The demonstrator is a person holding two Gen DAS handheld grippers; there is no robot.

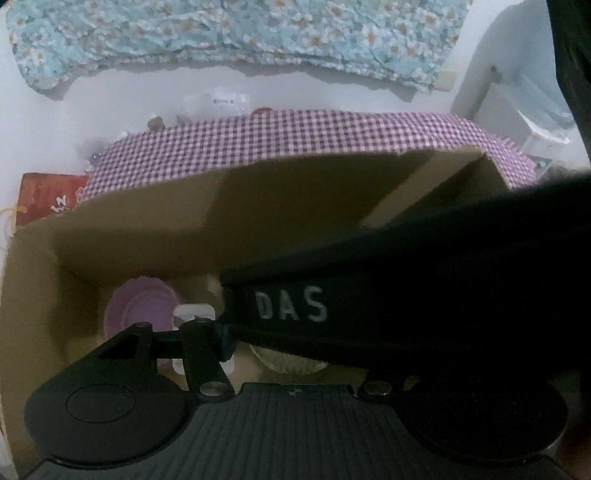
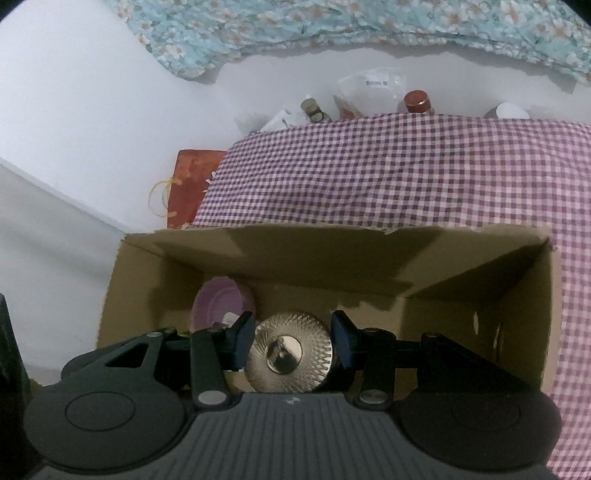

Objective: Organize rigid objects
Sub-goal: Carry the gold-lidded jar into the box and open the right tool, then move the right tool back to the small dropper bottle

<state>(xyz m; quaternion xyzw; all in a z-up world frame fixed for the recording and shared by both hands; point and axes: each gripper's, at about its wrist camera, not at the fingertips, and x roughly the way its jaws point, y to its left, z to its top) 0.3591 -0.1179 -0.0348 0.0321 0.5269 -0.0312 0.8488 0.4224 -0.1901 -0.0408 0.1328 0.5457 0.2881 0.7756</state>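
An open cardboard box (image 2: pixel 332 258) stands on a checked cloth. My right gripper (image 2: pixel 291 343) reaches into it, its blue pads (image 2: pixel 243 341) pressed on both sides of a round cut-glass dish (image 2: pixel 291 328). A purple bowl (image 2: pixel 218 304) lies on the box floor at the left, with a small white object (image 2: pixel 231 316) beside it. In the left wrist view the same box (image 1: pixel 147 229), purple bowl (image 1: pixel 140 306) and white object (image 1: pixel 194 314) show. My left gripper (image 1: pixel 291 347) is also inside the box. Only its left finger (image 1: pixel 226 341) shows, since a dark sleeve (image 1: pixel 406 295) with white letters hides the other.
The purple-and-white checked cloth (image 2: pixel 406 177) spreads behind and to the right of the box. A red flat item (image 2: pixel 188 184) lies at its left edge. A brown-capped jar (image 2: pixel 417 101), small bottles (image 2: pixel 312 109) and a plastic bag (image 2: pixel 369 86) sit at the back, under a floral cloth (image 2: pixel 332 22).
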